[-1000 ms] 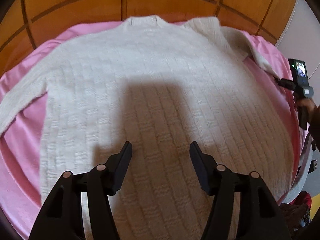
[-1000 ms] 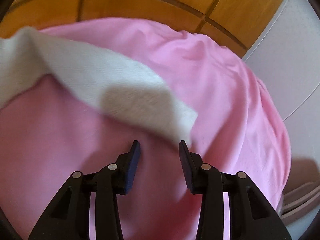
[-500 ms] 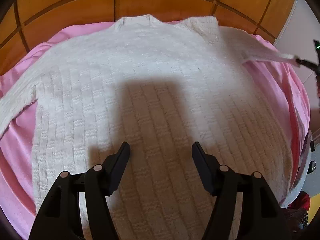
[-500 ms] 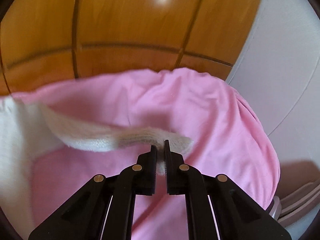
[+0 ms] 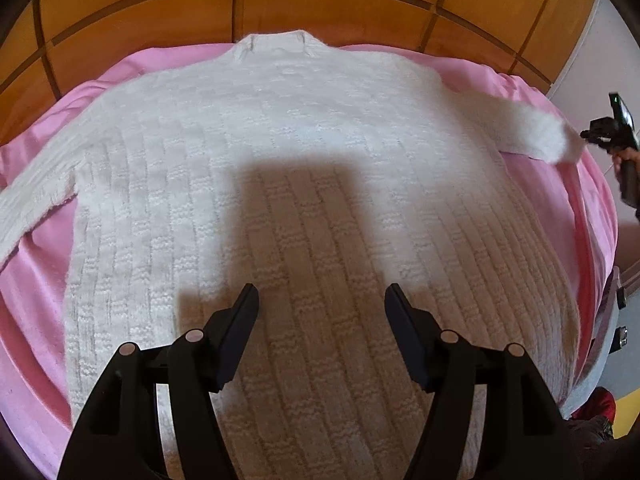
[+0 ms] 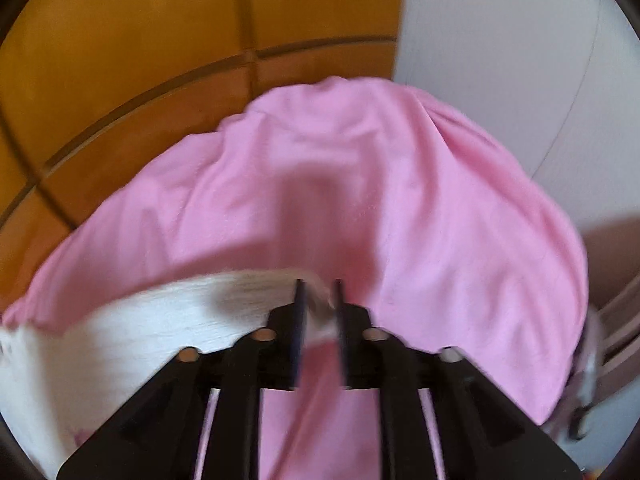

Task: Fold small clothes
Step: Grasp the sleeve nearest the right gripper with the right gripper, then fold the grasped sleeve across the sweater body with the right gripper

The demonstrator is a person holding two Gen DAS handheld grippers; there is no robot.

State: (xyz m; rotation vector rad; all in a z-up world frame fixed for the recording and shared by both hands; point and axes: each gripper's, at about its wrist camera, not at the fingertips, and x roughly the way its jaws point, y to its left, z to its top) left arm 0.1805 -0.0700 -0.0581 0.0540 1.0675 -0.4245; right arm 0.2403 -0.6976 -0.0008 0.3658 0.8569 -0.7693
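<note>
White knit sweater (image 5: 320, 184) lies spread flat, collar toward the wooden panelling (image 5: 320, 4), on a pink sheet (image 5: 36, 320) that covers the bed. The left tool (image 5: 322, 300) hangs above the lower middle of the sweater's body, tilted steeply downward, its two black fingers standing wide apart with nothing between them — only the ribbed knit and the tool's own shadow below. It touches nothing.

At the far right edge of the left wrist view the right tool (image 5: 586, 136) shows small, held out beyond the side of the bed by a hand (image 5: 626, 160) gripping its handle; the tip of the sweater's sleeve (image 5: 536, 136) stretches out to it, lifted off the sheet.

From the right wrist view, which is blurred, the right tool (image 6: 319, 292) points down over the sheet's rumpled corner, and the sleeve's cuff (image 6: 316, 304) sits between its fingers. The jaws have just been opening, a narrow gap showing between them; whether the pads press the cuff cannot be told through the blur. The rest of the sleeve runs off to the left of the tool, with the white wall (image 6: 500, 60) behind
</note>
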